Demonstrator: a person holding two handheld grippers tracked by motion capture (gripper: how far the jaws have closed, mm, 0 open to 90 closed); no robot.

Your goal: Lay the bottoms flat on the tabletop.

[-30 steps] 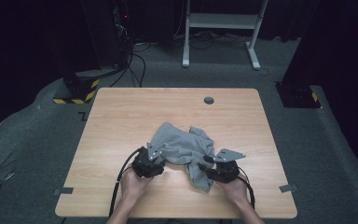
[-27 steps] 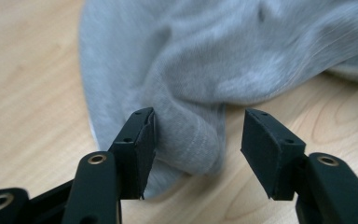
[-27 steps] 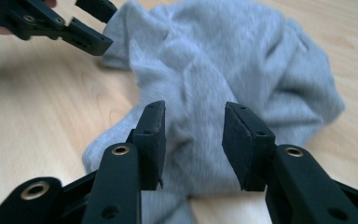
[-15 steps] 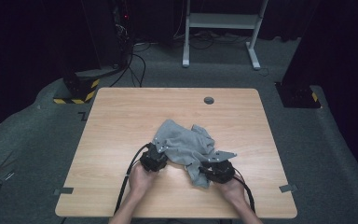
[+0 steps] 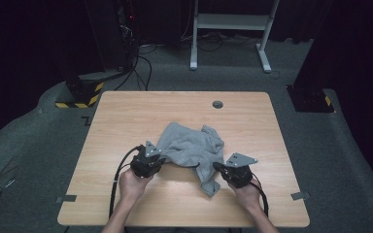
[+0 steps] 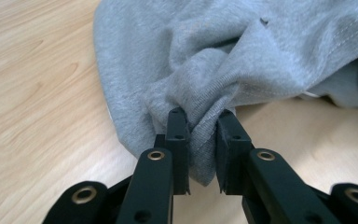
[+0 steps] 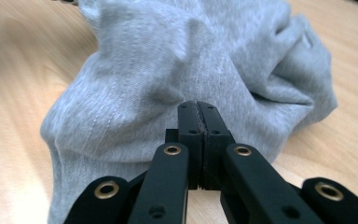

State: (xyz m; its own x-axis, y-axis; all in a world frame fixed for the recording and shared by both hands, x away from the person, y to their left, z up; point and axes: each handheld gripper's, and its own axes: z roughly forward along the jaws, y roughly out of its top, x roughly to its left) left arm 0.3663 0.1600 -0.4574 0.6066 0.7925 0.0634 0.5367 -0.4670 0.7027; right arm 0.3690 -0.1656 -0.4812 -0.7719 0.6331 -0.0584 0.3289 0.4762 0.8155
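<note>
left gripper [image 5: 156,158] now pinches a bunched fold of the grey cloth [image 5: 192,148], which lies crumpled at the table [image 5: 126,111] centre. lower right, the right gripper [image 5: 219,168] has pulled closer, jaws pressed together beside the cloth; spreading looks ready to begin.

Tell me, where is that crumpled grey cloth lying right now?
In the high view, the crumpled grey cloth lies mid-table on the light wooden table, between the left gripper and right gripper.
</note>
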